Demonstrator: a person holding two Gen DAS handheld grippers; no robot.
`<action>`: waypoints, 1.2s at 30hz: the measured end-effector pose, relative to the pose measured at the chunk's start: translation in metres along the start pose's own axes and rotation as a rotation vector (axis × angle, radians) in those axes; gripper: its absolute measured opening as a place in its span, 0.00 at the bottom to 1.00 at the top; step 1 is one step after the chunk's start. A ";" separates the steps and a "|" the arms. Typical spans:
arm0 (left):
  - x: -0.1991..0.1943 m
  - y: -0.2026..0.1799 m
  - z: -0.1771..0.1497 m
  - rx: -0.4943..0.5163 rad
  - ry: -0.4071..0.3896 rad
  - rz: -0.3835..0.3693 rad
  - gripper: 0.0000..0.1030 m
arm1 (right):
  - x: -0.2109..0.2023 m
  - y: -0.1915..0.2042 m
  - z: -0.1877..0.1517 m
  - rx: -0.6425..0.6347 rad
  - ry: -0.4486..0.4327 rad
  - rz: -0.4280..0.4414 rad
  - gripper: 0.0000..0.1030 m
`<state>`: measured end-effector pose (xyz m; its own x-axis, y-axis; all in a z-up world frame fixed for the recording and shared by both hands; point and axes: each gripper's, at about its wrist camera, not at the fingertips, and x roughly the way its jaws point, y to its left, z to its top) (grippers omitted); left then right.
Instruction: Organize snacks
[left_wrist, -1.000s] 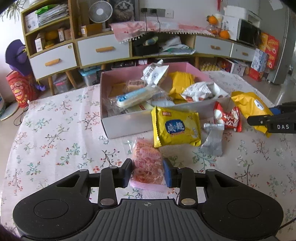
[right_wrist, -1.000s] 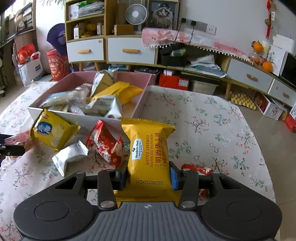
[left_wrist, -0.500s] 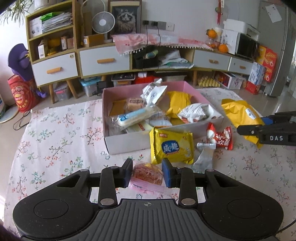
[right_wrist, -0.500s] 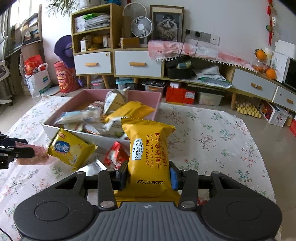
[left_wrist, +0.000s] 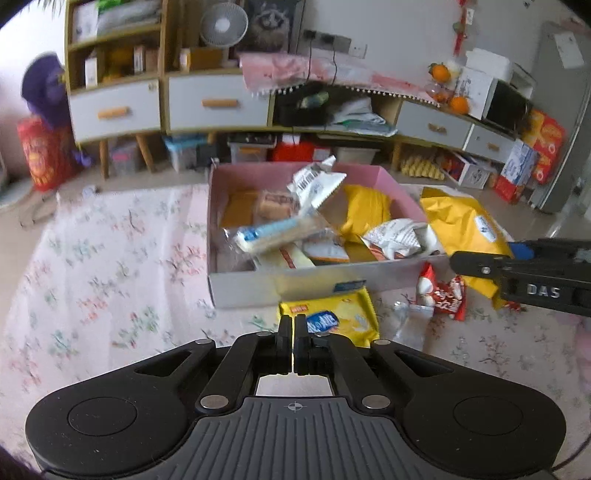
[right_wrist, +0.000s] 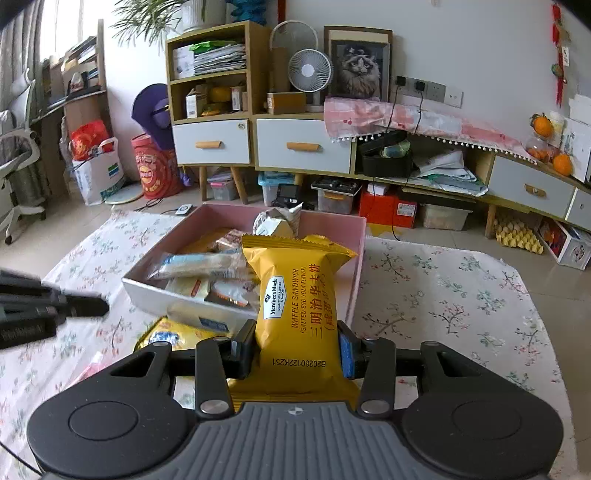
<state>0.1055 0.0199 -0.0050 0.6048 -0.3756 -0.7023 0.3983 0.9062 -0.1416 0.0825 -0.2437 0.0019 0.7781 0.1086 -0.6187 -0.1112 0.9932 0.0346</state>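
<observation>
1. The right gripper (right_wrist: 295, 350) clamps the lower part of a yellow waffle sandwich pack (right_wrist: 297, 291), centre frame, just in front of the pink box (right_wrist: 356, 258).
2. The pack looks light, puffy and slick; gripping low on its body, as here, seems safest, since a hard squeeze may crush the wafer.
3. The left gripper (left_wrist: 293, 338) has just snapped closed with nothing visible between its jaws; a pink packet (right_wrist: 94, 363) lies at lower left.

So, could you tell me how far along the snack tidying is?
Several snacks lie in the pink box. The right gripper holds a yellow waffle pack, not yet boxed. The left gripper's jaws have just closed, empty. A yellow biscuit pack, red packet and silver wrapper lie outside it.
</observation>
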 end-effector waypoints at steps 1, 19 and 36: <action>-0.001 -0.002 0.000 0.023 0.008 0.002 0.09 | 0.002 0.000 0.001 0.013 0.006 0.000 0.20; 0.011 -0.004 -0.037 0.097 0.328 0.087 0.59 | 0.009 0.043 -0.010 -0.134 0.171 0.093 0.20; 0.008 -0.012 -0.049 0.108 0.351 0.091 0.29 | 0.007 0.064 -0.022 -0.242 0.240 0.136 0.20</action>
<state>0.0723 0.0157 -0.0434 0.3755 -0.1885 -0.9075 0.4354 0.9002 -0.0068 0.0676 -0.1801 -0.0176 0.5821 0.1978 -0.7887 -0.3694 0.9284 -0.0398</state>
